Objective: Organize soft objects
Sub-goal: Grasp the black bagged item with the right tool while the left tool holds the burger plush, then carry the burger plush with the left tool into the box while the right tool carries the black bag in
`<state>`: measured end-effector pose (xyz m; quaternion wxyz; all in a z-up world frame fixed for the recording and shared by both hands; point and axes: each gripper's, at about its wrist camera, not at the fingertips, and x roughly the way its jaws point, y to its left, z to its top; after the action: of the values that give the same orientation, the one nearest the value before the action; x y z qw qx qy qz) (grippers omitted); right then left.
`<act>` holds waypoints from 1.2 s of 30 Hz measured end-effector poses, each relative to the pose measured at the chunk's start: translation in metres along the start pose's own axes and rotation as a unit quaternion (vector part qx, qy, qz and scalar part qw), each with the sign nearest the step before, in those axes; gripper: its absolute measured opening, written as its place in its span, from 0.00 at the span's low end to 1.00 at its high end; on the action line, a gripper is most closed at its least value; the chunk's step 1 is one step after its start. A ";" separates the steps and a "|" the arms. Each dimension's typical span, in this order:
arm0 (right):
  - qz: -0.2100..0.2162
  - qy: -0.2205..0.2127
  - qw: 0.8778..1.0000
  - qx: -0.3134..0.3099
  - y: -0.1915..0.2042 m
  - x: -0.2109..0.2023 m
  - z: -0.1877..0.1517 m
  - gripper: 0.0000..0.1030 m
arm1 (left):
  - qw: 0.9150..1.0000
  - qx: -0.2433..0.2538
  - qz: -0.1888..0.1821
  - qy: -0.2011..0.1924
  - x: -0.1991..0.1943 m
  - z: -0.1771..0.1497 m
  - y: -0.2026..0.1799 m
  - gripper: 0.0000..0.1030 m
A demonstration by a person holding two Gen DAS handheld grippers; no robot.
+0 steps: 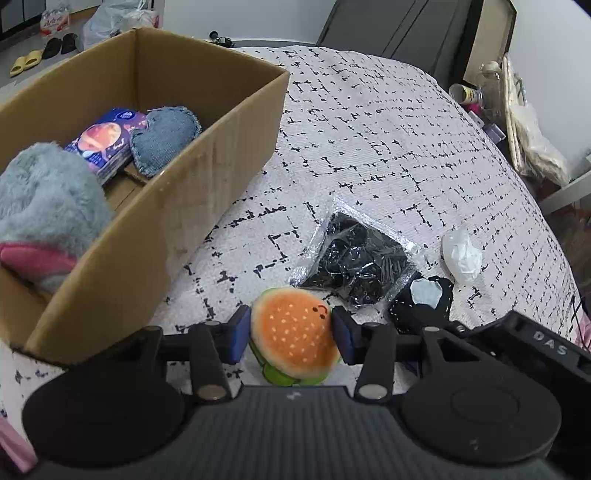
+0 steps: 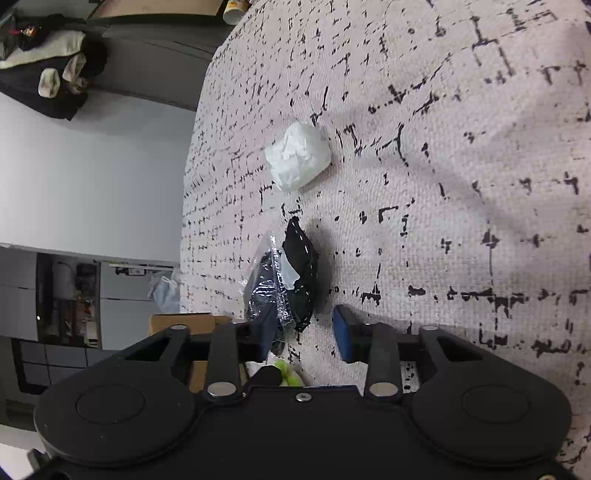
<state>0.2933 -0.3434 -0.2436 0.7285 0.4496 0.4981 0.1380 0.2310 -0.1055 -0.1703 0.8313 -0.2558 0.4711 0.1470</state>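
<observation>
My left gripper is shut on a plush hamburger, its blue pads pressed on both sides, just above the patterned bedspread. A cardboard box stands to the left; it holds a grey fluffy toy, a denim heart cushion and a colourful packet. A clear bag of black items, a black pouch and a crumpled white wad lie on the bed. My right gripper is open and empty, near the black pouch and the clear bag; the white wad lies beyond.
The bed edge curves at the right, with bags and bottles beside it. Shoes and a plastic bag sit on the floor behind the box. My right gripper's body is close at the right.
</observation>
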 end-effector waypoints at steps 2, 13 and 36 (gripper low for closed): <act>-0.006 0.002 1.000 -0.008 0.003 0.004 0.000 0.22 | 1.000 0.007 0.002 0.000 -0.001 0.002 0.000 0.45; -0.016 -0.013 0.998 -0.056 0.021 -0.014 -0.006 0.02 | 1.000 0.015 -0.013 -0.015 -0.021 0.004 0.008 0.45; 0.059 -0.052 0.996 -0.048 0.034 -0.063 -0.004 0.08 | 0.995 0.034 -0.048 -0.076 -0.105 0.008 0.000 0.45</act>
<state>0.2686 -0.3633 -0.1797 0.7651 0.4487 0.4249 0.1808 0.1825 -0.1015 -0.0772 0.8788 -0.2381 0.3986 0.1099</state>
